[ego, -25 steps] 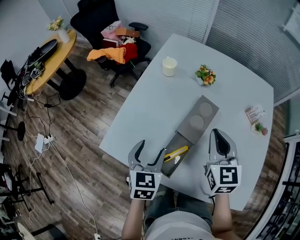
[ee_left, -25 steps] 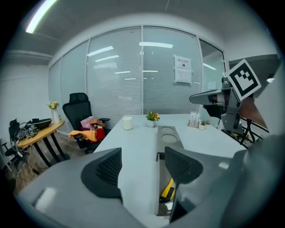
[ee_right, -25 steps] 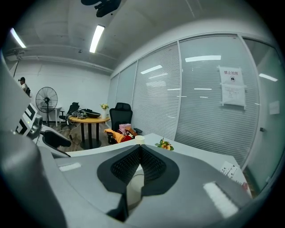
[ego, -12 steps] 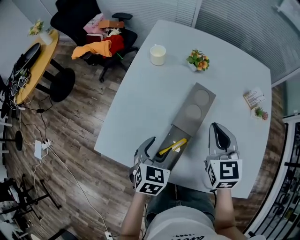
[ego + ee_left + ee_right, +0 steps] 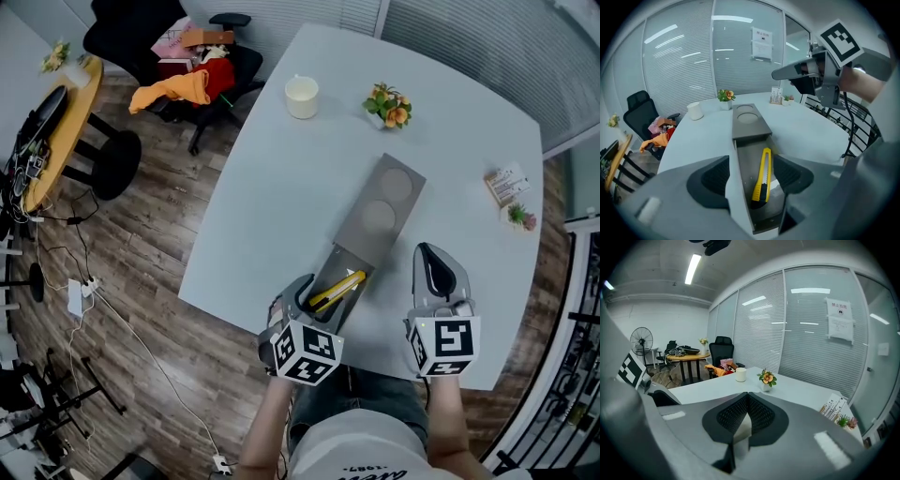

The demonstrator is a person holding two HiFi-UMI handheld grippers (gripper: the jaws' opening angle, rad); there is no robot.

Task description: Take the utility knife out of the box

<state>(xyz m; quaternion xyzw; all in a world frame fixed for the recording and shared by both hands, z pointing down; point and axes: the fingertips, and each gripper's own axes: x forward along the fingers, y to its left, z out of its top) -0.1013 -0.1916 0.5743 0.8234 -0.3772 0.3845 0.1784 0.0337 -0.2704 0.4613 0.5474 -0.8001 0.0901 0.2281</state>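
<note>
Grey-white bench [image 5: 450, 159] carries it all. Long grey box [image 5: 375, 220] lies on it at a slant, lid with two round dents over its far part, near end open.

Left hand-held gripper [image 5: 314, 300] is at the box's near end, jaws wide apart and straddling the open part: one pad outside the box's left wall, the other at its right side. It has hold of nothing. In the left gripper view the left hand-held gripper [image 5: 754, 176] looks straight down the box.

Right hand-held gripper [image 5: 436, 272] hovers just right of the box's near end, jaws pressed together, empty, clear of the box. The right gripper view shows the same [image 5: 747, 413], with no item between the pads.

Yellow knife [image 5: 761, 173] lies inside the box's open near end, along its length and a bit slanted [image 5: 337, 291], between the left jaws but not touched by either pad as far as I can tell.

Cup [image 5: 302, 97] and flower pot [image 5: 389, 105] sit well beyond the box's far end, not involved.

Progress: box is open and the left jaws are lined up; that looks like the approach. No grasp, no lift yet. Left to do: go lower, close on the knife, bring it out over the box wall.
</note>
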